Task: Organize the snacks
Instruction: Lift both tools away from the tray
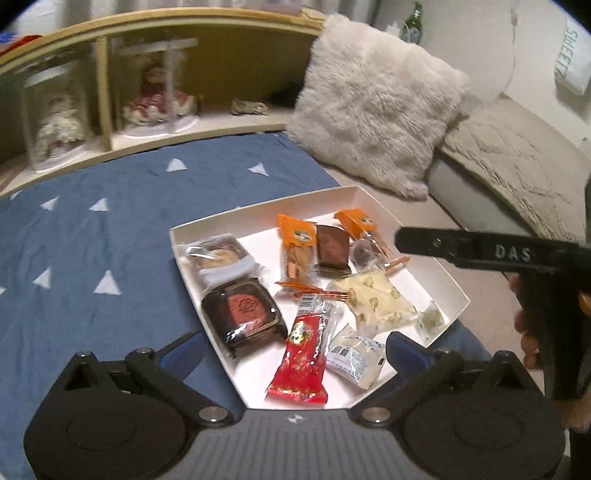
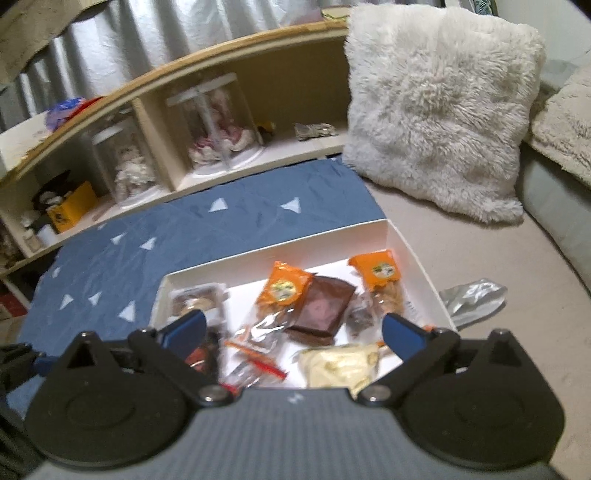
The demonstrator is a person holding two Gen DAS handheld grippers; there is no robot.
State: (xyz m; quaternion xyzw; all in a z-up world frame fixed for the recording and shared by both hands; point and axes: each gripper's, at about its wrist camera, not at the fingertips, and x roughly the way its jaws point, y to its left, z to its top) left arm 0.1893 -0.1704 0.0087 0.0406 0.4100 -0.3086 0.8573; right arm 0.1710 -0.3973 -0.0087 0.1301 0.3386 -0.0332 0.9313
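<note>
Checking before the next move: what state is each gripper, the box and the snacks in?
left gripper: open, empty
right gripper: open, empty
white box: lidless, on the bed
red packet: sealed, flat in the box
brown bar: wrapped, in the box
silver wrapper: crumpled, outside the box

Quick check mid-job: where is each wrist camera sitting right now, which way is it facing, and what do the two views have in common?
Left wrist: above the near edge of the white box, looking down and forward at the snacks; shows its own open left gripper, plus the right gripper and a hand at right.
Right wrist: angled down over the same box; shows its own open right gripper, empty.
Shared: box, fluffy pillow, wooden shelf.
</note>
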